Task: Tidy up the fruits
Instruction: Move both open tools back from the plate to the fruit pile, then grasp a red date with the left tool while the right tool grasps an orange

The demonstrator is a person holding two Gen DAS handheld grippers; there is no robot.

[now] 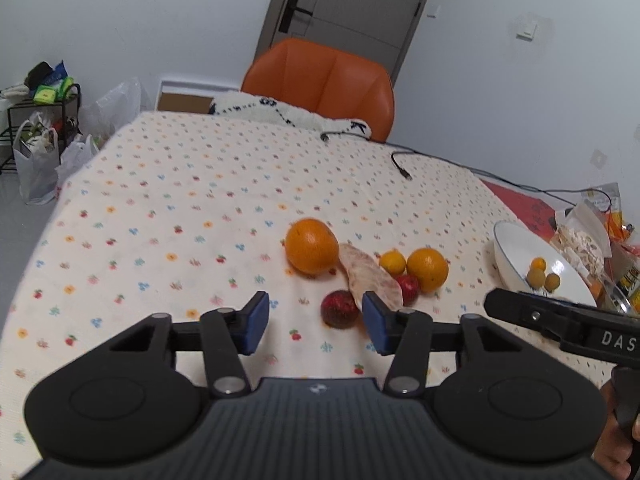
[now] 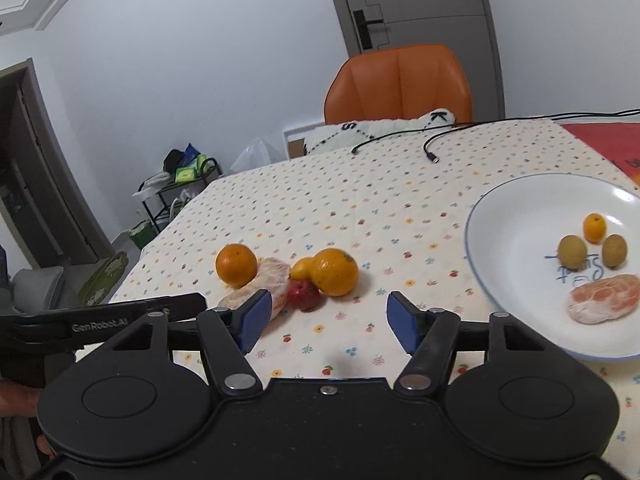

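On the flowered tablecloth lie a large orange (image 1: 312,246), a peeled citrus segment (image 1: 370,276), a small orange (image 1: 393,262), a second orange (image 1: 427,270) and a red fruit (image 1: 409,286). A dark red fruit (image 1: 339,309) sits just ahead of my open left gripper (image 1: 316,322), close to its right pad. The white bowl (image 2: 520,232) holds a small orange (image 2: 594,227), two tan round fruits (image 2: 572,250) and a peeled segment (image 2: 604,298). My right gripper (image 2: 329,320) is open and empty, between the fruit pile (image 2: 334,272) and the bowl.
An orange chair (image 1: 320,80) with a white fluffy cushion (image 1: 288,114) stands at the table's far edge. Black cables (image 1: 400,162) lie on the far cloth. Snack packets (image 1: 588,240) crowd the right side behind the bowl. Bags and a rack (image 1: 40,140) stand on the floor to the left.
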